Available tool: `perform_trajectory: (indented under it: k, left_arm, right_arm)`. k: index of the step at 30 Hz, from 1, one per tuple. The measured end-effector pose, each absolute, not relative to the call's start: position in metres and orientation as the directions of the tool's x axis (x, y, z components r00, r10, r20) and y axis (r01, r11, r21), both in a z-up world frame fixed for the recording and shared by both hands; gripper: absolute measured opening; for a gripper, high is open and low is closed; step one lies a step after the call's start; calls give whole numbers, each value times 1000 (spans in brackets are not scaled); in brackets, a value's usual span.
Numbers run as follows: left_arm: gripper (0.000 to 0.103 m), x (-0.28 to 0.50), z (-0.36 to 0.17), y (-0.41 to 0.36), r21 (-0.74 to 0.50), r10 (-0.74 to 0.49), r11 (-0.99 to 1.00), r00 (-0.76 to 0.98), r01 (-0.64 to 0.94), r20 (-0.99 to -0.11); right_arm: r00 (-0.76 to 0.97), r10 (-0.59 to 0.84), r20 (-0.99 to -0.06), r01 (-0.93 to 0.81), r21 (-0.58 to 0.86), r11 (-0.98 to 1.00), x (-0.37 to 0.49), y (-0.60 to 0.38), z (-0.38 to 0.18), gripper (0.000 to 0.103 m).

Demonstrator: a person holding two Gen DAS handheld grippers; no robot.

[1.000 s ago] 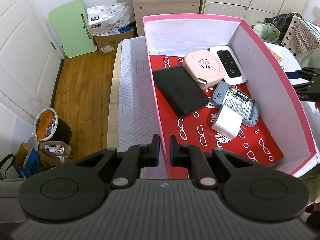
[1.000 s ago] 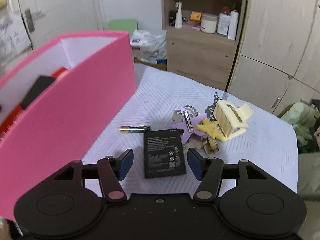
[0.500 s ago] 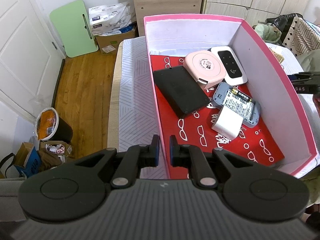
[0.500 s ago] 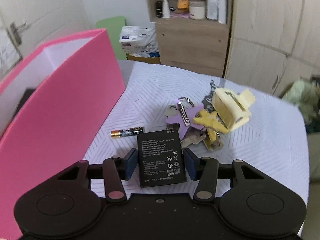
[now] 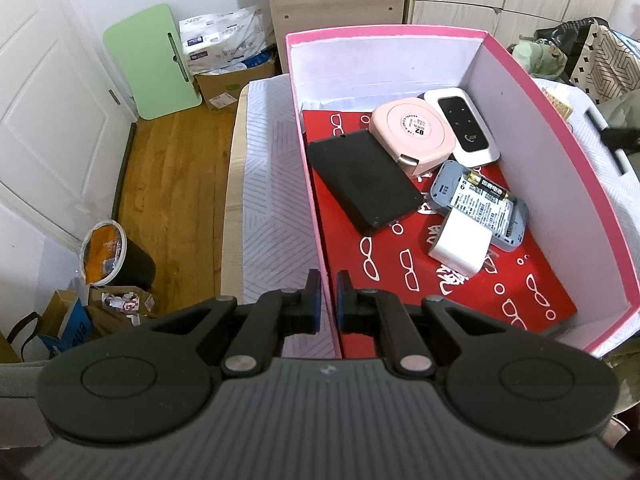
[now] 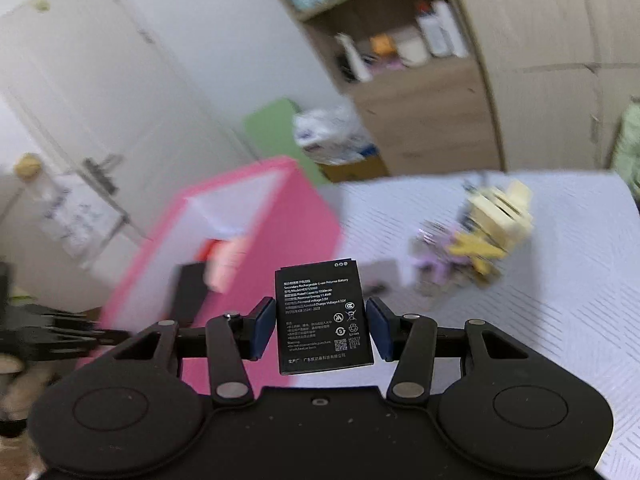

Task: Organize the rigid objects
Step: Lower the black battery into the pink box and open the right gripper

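Observation:
My right gripper (image 6: 322, 326) is shut on a flat black phone battery (image 6: 323, 316) and holds it in the air above the white cloth, beside the pink box (image 6: 256, 240). My left gripper (image 5: 325, 300) is shut on the pink box's near left wall (image 5: 320, 240). Inside the box lie a black slab (image 5: 362, 184), a round pink case (image 5: 412, 134), a white router (image 5: 462, 124), a grey device (image 5: 478, 204) with an AA battery on it, and a white block (image 5: 460, 248).
A blurred bunch of keys with purple and yellow star fobs (image 6: 460, 252) and a cream clip (image 6: 504, 208) lies on the white cloth (image 6: 560, 300). The left gripper's arm (image 6: 48, 332) shows at the left edge. A bin (image 5: 108, 256) stands on the wooden floor.
My right gripper closed on the black battery and lifted it off the cloth, swinging left toward the pink box. The left gripper stayed clamped on the box wall.

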State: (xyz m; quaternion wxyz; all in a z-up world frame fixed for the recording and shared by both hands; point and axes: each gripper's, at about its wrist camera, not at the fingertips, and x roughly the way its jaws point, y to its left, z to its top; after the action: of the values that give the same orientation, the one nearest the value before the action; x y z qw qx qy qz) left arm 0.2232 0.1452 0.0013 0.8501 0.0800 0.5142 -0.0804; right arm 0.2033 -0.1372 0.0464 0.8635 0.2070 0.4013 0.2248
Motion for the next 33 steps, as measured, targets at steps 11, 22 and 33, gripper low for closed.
perform_trajectory:
  k: [11,22,33]
  left_arm:
    - [7,223,1,151,12,-96,974,460,226,-883]
    - [9,224,0,166,-78,-167,975,452,209,-876]
    - [10,223,-1,165,-77,-172,973,458,218,-872]
  right_arm:
    - [252,742,-621,-303,678,670,233,-19,65,55]
    - [166,566,-808,-387,474,791,256,77,29,55]
    - [194,657,-729,-372,565,737,246,37,57,56]
